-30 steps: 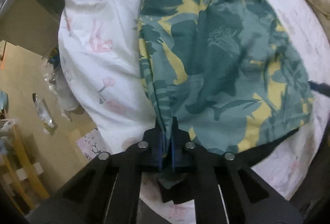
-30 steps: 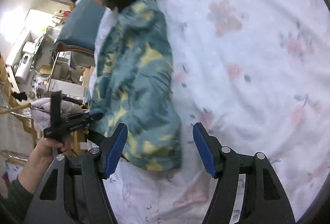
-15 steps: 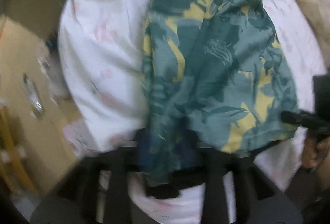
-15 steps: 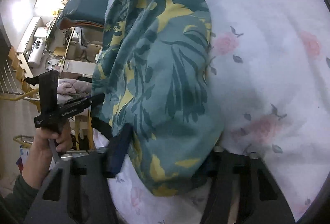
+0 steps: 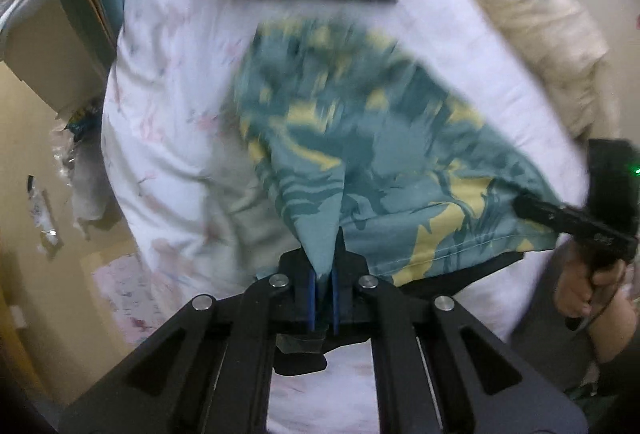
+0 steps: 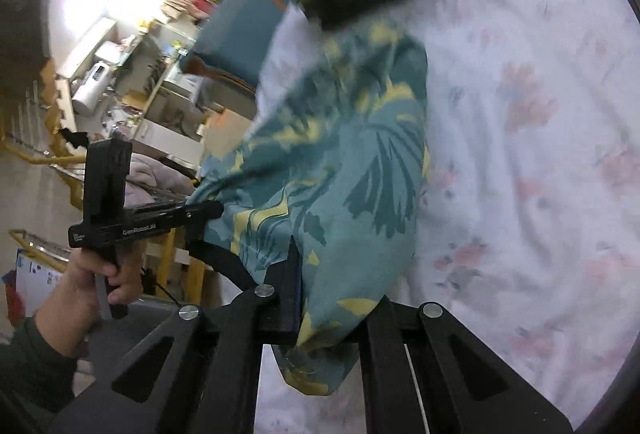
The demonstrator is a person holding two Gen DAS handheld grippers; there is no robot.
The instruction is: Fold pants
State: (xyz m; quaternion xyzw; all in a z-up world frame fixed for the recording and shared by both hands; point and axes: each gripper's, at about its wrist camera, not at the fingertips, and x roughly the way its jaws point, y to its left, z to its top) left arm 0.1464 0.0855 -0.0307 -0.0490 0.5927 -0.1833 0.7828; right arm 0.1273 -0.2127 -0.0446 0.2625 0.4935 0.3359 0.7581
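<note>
You are pinching the teal pants with yellow leaf shapes tight in both tongs, left gripper and right gripper, over the white flowery bed sheet. Only the right view is showing the messy room behind your left hand.

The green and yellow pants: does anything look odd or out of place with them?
Nothing stands out. The left gripper and the right gripper are each shut on an edge of the pants, which hang between them over the floral sheet. The picture is blurred.
</note>
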